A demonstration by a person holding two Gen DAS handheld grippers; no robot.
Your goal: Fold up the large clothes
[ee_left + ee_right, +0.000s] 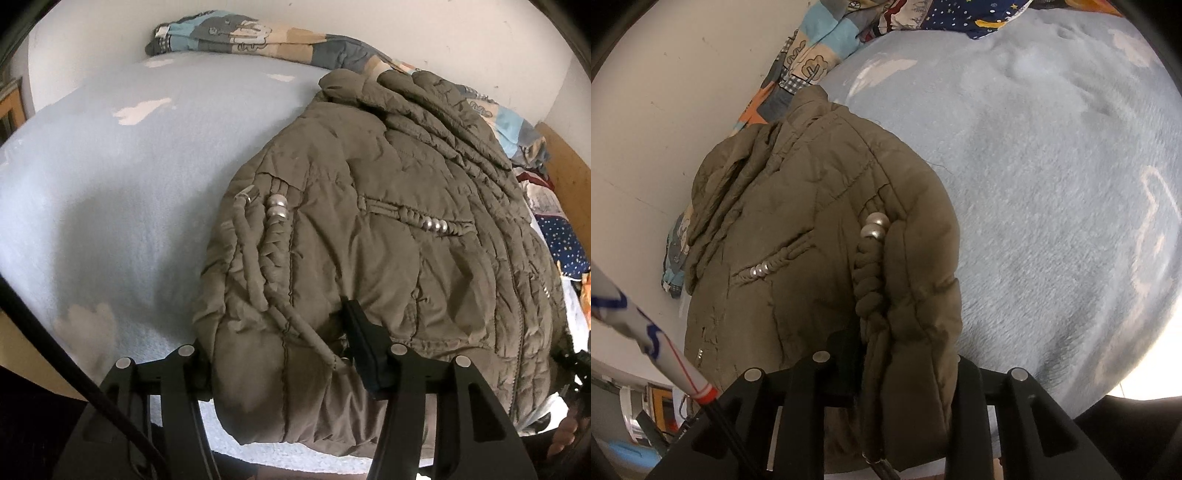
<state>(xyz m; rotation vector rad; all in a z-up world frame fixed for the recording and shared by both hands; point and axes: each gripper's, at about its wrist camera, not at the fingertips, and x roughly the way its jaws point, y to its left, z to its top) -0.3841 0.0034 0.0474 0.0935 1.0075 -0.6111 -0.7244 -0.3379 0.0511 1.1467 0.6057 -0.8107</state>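
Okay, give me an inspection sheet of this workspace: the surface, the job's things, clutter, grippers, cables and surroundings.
Surface: bed under a pale blue fleece blanket, bare to one side of the jacket.
Job's things: olive padded jacket lying on the bed, braided cords with silver beads on its front.
Clutter: patchwork quilt bunched along the wall; starry blue fabric beyond it.
Grippers: left gripper clamped on the jacket's near end; right gripper clamped on a padded fold.
Cables: black cable crossing the left wrist view.
Surroundings: white wall, wooden bed frame.
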